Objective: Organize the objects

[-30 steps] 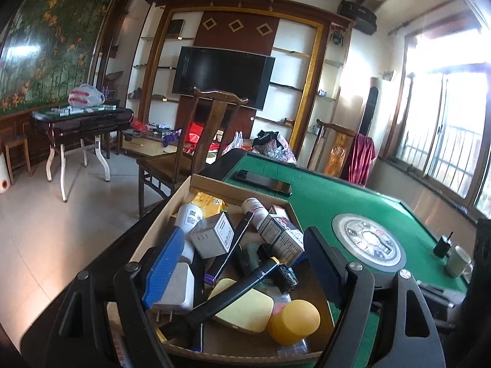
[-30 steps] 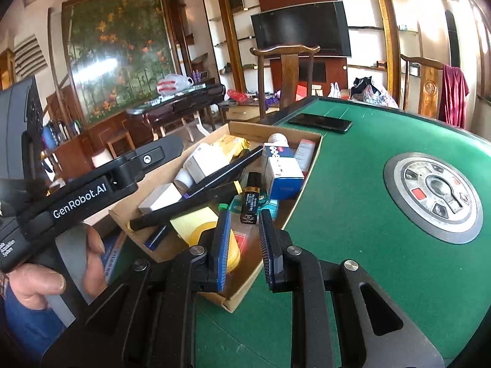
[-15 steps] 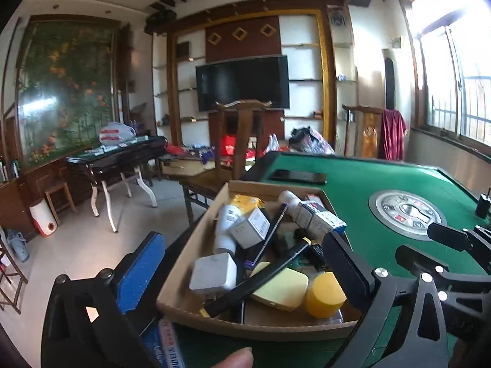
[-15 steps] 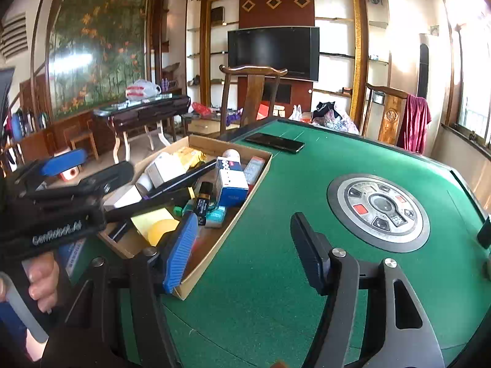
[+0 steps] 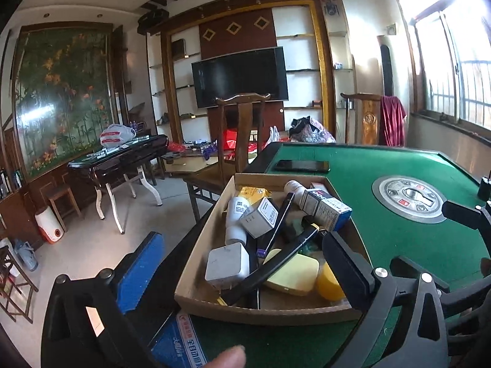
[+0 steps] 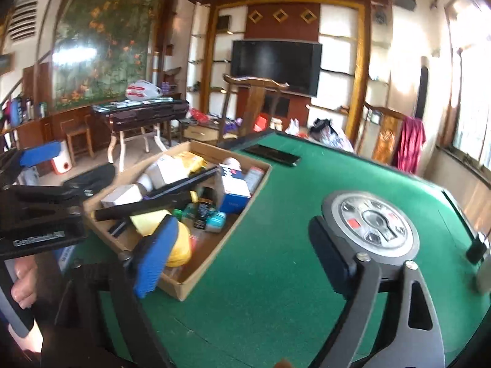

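Note:
A shallow cardboard box [image 5: 202, 294] sits on the green table's left side, also seen in the right wrist view [image 6: 184, 285]. It holds a white charger [image 5: 227, 265], a long black marker [image 5: 270, 270], a yellow case [image 5: 291, 273], a white bottle [image 5: 234, 214], a blue-and-white carton [image 5: 325, 207] and several smaller items. My left gripper [image 5: 242, 254] stands open over the box's near end, gripping nothing. My right gripper [image 6: 242, 236] hovers to the right of the box; its jaws are opening with only felt and the box's corner between them.
A black phone [image 5: 300, 165] lies beyond the box. A round metal disc [image 6: 374, 224] is set in the table's middle. A blue printed carton [image 5: 184, 343] lies at the near edge. A cup [image 6: 485, 273] stands at far right. A wooden chair [image 5: 242, 122] is behind the table.
Both grippers have spread wide, the right one from shut. Both views have rolled to level and drawn back a little from the box.

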### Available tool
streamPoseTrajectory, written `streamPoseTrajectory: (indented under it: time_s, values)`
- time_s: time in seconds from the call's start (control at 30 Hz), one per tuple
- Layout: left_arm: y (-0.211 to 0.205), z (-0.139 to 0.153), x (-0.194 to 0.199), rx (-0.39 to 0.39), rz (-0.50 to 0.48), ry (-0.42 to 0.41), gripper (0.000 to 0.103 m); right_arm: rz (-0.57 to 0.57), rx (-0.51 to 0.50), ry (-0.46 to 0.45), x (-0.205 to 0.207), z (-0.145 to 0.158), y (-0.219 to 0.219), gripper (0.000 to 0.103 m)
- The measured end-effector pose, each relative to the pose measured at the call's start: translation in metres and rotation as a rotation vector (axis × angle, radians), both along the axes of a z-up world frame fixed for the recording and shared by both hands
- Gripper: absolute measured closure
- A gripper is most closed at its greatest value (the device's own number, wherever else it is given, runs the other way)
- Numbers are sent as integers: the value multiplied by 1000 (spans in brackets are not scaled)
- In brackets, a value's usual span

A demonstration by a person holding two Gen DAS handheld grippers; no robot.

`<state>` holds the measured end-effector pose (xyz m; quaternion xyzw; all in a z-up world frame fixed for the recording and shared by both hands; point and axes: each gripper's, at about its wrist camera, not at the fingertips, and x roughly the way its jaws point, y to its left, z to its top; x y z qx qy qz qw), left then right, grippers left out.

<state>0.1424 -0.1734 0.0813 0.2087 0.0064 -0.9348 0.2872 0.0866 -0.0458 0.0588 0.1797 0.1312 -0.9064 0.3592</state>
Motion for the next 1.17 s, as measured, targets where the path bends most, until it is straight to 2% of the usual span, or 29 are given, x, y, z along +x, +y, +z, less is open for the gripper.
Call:
streamPoseTrajectory:
  time_s: [0.3,0.47,0.67,1.17]
  values:
    - [2,-8,-7,-32,-14,-60,0,33,-53,-139,-17,-4,8,0]
    - [1,-7,-6,-23,-23,-53,0,17,-39,-109,-13,-5,6,0]
    - [1,-7,-4,-29,-16,-41,0,18,-41,-130,-15,-5,7,0]
    - [-14,-8,-1,47,-24,-28,0,1,-41,-146,-20,-6,9,0]
